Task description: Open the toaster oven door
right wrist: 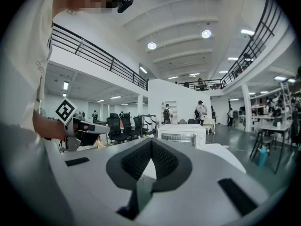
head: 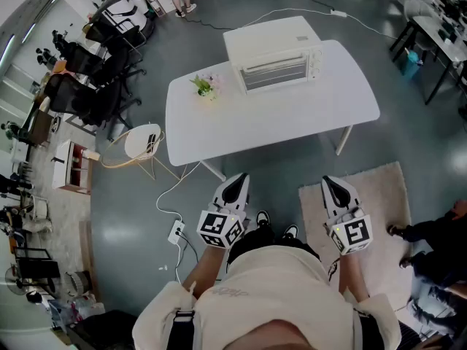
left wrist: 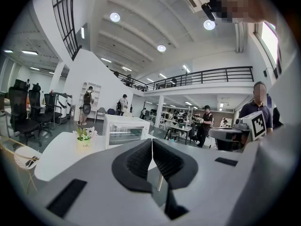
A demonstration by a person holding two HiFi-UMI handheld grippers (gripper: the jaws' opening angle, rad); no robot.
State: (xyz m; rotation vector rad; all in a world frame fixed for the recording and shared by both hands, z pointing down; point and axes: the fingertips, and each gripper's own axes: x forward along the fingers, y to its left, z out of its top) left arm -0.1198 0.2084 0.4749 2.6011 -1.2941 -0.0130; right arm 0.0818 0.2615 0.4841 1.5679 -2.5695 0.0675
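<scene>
A cream toaster oven (head: 273,53) stands at the back of the white table (head: 292,119) with its glass door closed. It also shows in the left gripper view as the toaster oven (left wrist: 123,130), and in the right gripper view as the toaster oven (right wrist: 181,136), far beyond the jaws. My left gripper (head: 237,184) and right gripper (head: 331,187) are held low in front of my body, short of the table's near edge. Both are shut with nothing between the jaws. The left gripper (left wrist: 152,141) and right gripper (right wrist: 151,143) show their black pads meeting at the tips.
A small pot of flowers (head: 206,86) sits left of the oven. Black office chairs (head: 87,86) and a round stool (head: 144,141) stand to the left. A power strip (head: 176,232) and cable lie on the floor. A beige rug (head: 372,195) lies under my right side, with another person (head: 438,243) beside it.
</scene>
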